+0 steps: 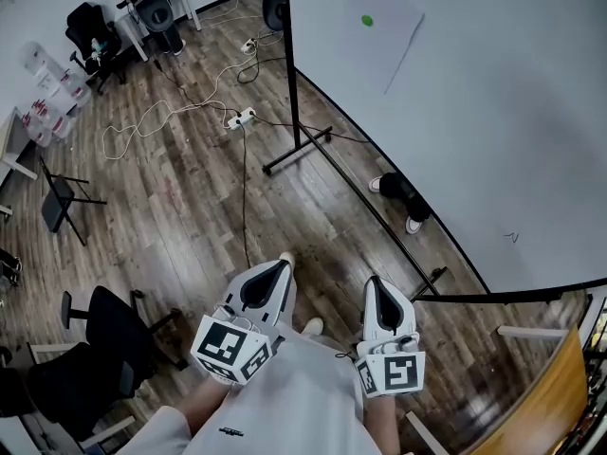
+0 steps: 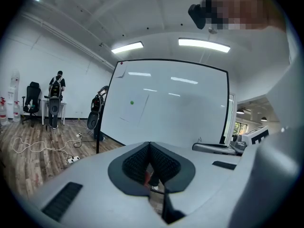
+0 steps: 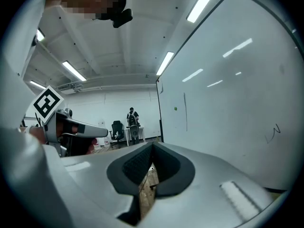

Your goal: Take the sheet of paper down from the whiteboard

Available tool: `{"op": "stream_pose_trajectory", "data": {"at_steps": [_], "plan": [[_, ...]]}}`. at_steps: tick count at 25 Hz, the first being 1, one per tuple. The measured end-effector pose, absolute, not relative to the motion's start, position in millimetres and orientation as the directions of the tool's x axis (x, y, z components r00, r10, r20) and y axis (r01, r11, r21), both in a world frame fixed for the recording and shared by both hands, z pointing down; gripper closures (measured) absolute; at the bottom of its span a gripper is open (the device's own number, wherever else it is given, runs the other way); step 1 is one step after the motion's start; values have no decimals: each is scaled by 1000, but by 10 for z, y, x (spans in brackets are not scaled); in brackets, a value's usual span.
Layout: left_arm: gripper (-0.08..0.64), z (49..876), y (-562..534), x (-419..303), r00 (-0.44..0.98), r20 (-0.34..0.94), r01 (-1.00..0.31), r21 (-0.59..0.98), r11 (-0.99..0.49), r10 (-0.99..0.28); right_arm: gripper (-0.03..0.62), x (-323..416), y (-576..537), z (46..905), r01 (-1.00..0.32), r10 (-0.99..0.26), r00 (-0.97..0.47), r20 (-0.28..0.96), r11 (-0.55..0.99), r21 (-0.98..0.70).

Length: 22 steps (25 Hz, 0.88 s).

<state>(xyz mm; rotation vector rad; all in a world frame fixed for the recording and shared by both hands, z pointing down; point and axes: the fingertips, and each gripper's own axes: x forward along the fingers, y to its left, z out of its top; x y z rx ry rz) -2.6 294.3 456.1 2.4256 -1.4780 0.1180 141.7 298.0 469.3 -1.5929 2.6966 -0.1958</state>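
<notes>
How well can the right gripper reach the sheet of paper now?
Probably not yet: the right gripper sits by the person's body, while the sheet of paper hangs farther along the whiteboard. The way looks free; stepping closer should do.

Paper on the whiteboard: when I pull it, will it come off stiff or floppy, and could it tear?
Probably floppy: the paper looks a thin single sheet, one edge casting a shadow on the whiteboard. Only one green magnet seems to hold it, so it may swing or slide free rather than tear. Likely very light.
</notes>
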Motion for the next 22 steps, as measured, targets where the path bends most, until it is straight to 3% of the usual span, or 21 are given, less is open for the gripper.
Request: {"op": "stream_pose_trajectory", "data": {"at_steps": [7,14,22], "plan": [[555,4674,2029,-290,477,210,-871,244,-427,-853,592,1202,2122,4670,-880,-878,-475,67,470,-73],[555,4203,642,-595,518,171,-845,257,-470,-838,592,870,760,4205,-896,-896,-442,50,439,-68],[555,3985,-676,-922,589,166,-800,254,-543,-791,592,698,-425,3848,-947,-947,-319,18,318,-40]]}}
